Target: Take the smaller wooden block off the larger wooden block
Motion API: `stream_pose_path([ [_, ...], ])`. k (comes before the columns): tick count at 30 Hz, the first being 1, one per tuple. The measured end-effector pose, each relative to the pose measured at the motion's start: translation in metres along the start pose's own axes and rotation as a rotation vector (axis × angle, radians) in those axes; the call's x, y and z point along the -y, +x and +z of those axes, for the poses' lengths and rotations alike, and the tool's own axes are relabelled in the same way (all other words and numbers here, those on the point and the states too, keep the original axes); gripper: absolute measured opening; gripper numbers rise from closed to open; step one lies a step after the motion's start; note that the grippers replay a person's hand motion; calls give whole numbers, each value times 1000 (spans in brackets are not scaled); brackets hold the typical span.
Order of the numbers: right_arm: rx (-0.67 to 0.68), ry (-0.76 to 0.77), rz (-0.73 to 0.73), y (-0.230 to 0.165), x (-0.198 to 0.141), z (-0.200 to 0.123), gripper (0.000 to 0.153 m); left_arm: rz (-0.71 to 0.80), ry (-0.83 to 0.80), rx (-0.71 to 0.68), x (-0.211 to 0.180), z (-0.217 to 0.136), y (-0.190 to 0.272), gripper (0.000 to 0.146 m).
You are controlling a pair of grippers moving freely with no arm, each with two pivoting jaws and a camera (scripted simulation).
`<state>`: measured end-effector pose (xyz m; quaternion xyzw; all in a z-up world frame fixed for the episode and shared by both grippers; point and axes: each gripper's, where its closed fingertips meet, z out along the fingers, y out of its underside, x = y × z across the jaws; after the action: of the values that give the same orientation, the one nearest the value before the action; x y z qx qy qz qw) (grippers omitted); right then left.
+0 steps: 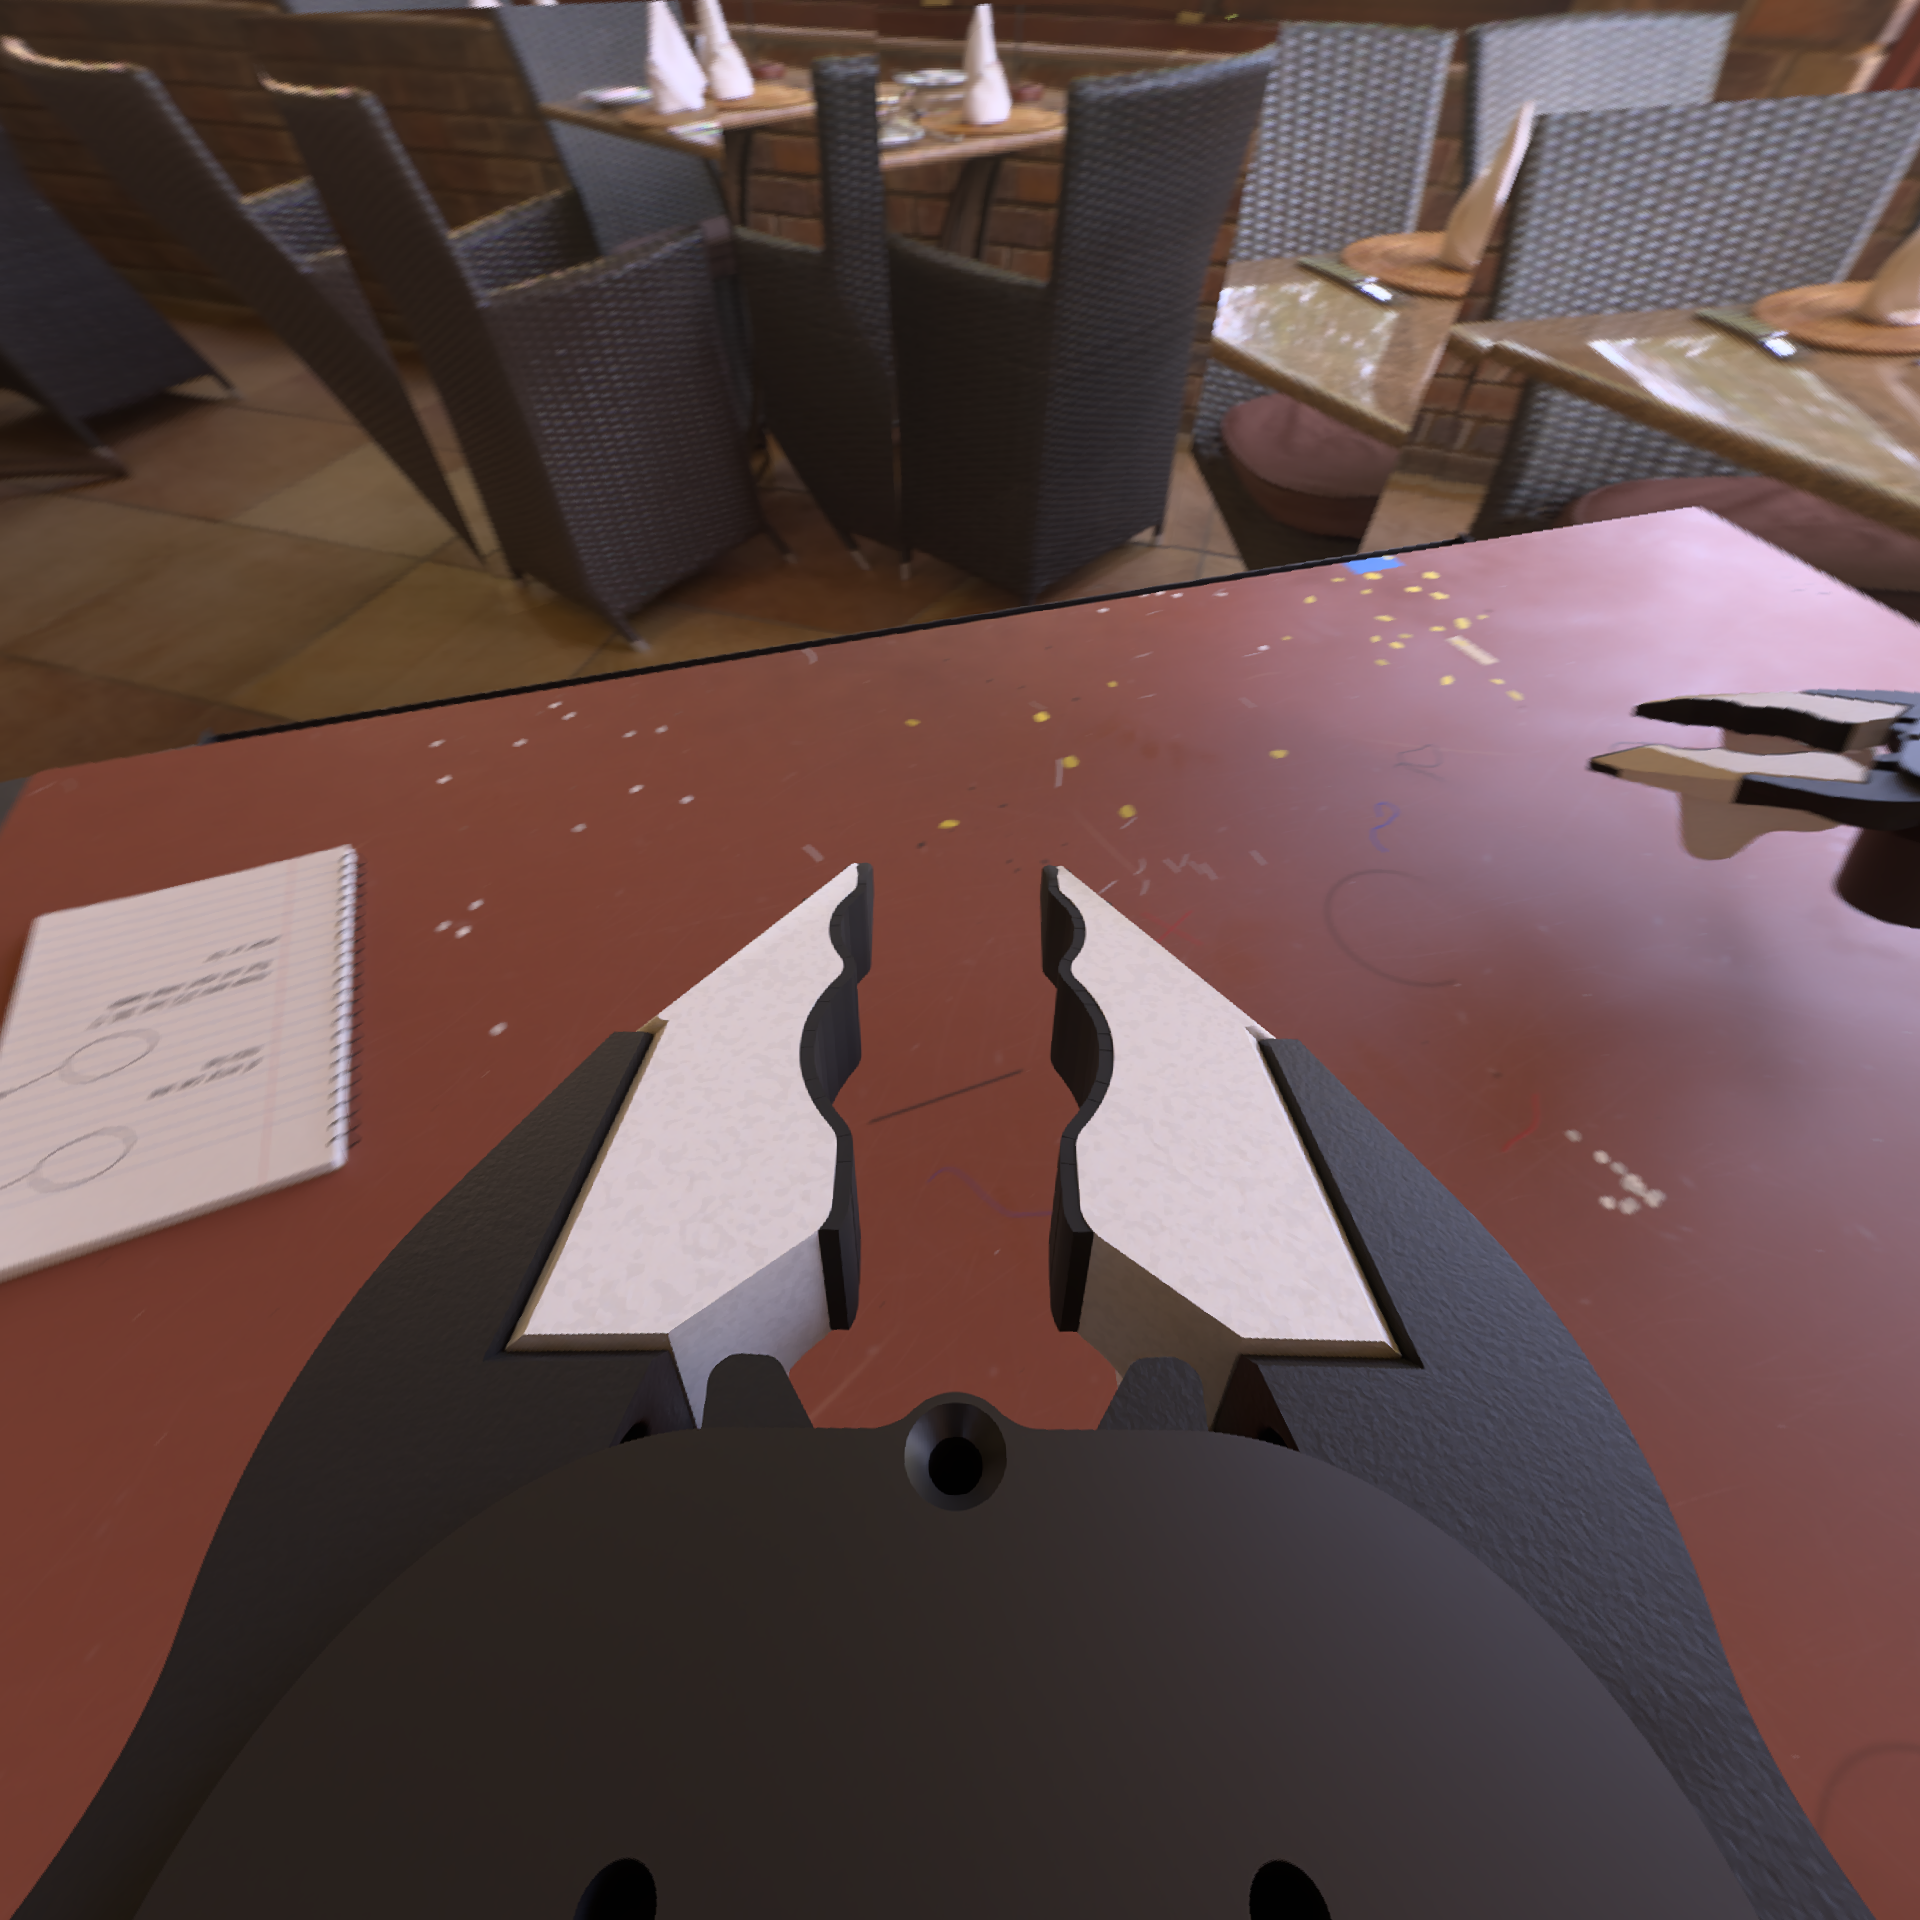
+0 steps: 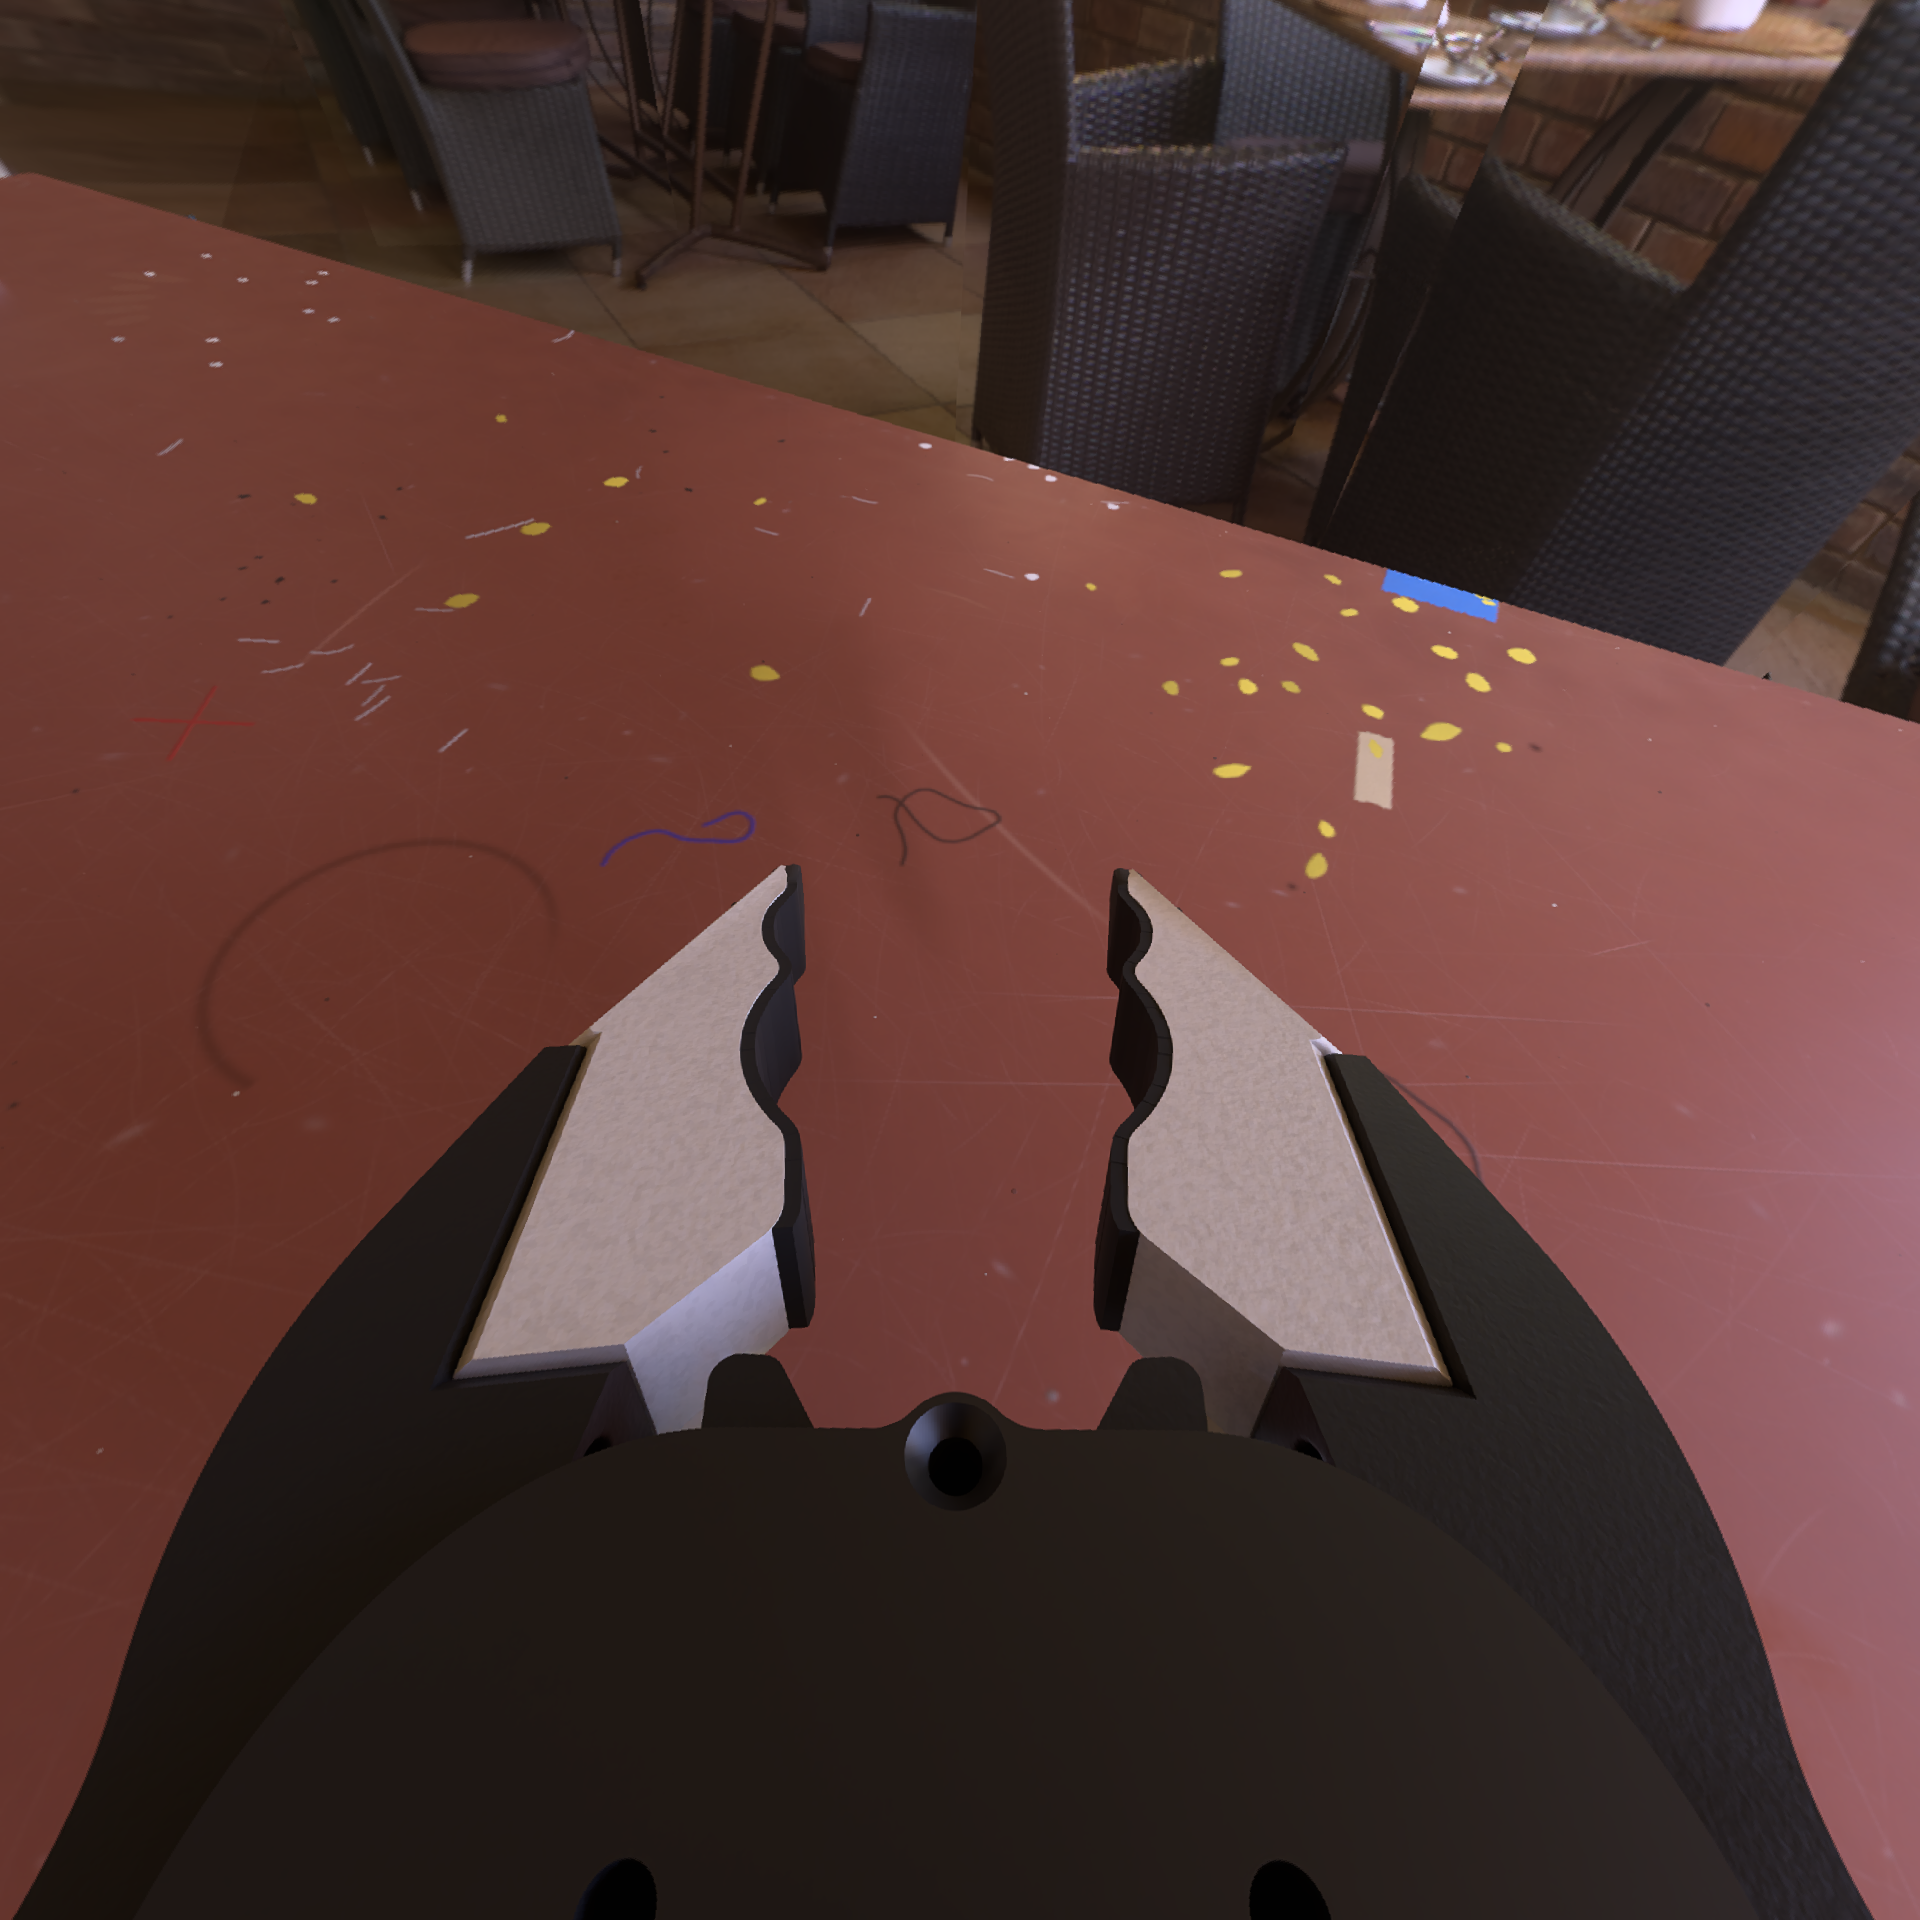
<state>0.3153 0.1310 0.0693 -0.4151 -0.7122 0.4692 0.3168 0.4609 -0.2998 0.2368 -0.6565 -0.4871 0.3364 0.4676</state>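
- Over the red-brown counter [image 1: 1039,1039] the left tool [image 1: 956,883] hangs with its jaws spread and nothing between them; the right tool [image 2: 956,883] is likewise spread and empty, its gap a little wider.
- Neither the smaller wooden block nor the larger wooden block shows in either view, so I cannot say where they stand.
- Risk, as I judge it: with the stack out of sight, a blind sweep could knock both blocks over, or carry a tool into the other tool, which shows well off to the right in the left wrist view.
- A second risk: closing too low on the stack would catch the larger block along with the smaller.
- Left of the left tool lies a spiral notebook [image 1: 177,1049], flat on the counter and apart from the fingers; a low pass that way could drag it.
- The counter's surface is scuffed, dotted with yellow and white flecks, pen squiggles, a strip of blue tape [image 2: 1439,595] at the far edge and a tan strip [image 2: 1374,769].
- Beyond it: dark wicker chairs [image 1: 623,395], laid dining tables [image 1: 1714,384], brick walls and a tiled floor.
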Motion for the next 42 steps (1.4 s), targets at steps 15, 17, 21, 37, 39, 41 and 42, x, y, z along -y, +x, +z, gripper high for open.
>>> stream_pose_path([
  [15, 7, -5, -10, -2, -1, 0, 57, 538, -907, -16, -120, 85, -57, 33],
  [17, 10, -8, -11, -2, -1, 1, 57, 583, -976, -53, -133, 99, -60, 30],
  [21, 14, -11, -14, -3, -1, 1, 57, 619, -1097, -143, -155, 111, -64, 28],
  [37, 20, -18, -44, -6, -2, 2, 57, 802, -1188, -306, -190, 101, -104, 24],
  [39, 22, -16, -37, -5, -2, 1, 57, 829, -1208, -313, -193, 101, -106, 25],
  [41, 16, -18, -44, -4, -2, 1, 57, 849, -1232, -313, -196, 101, -107, 26],
  [42, 15, -19, -45, -4, -2, 2, 57, 859, -1244, -312, -196, 101, -108, 26],
])
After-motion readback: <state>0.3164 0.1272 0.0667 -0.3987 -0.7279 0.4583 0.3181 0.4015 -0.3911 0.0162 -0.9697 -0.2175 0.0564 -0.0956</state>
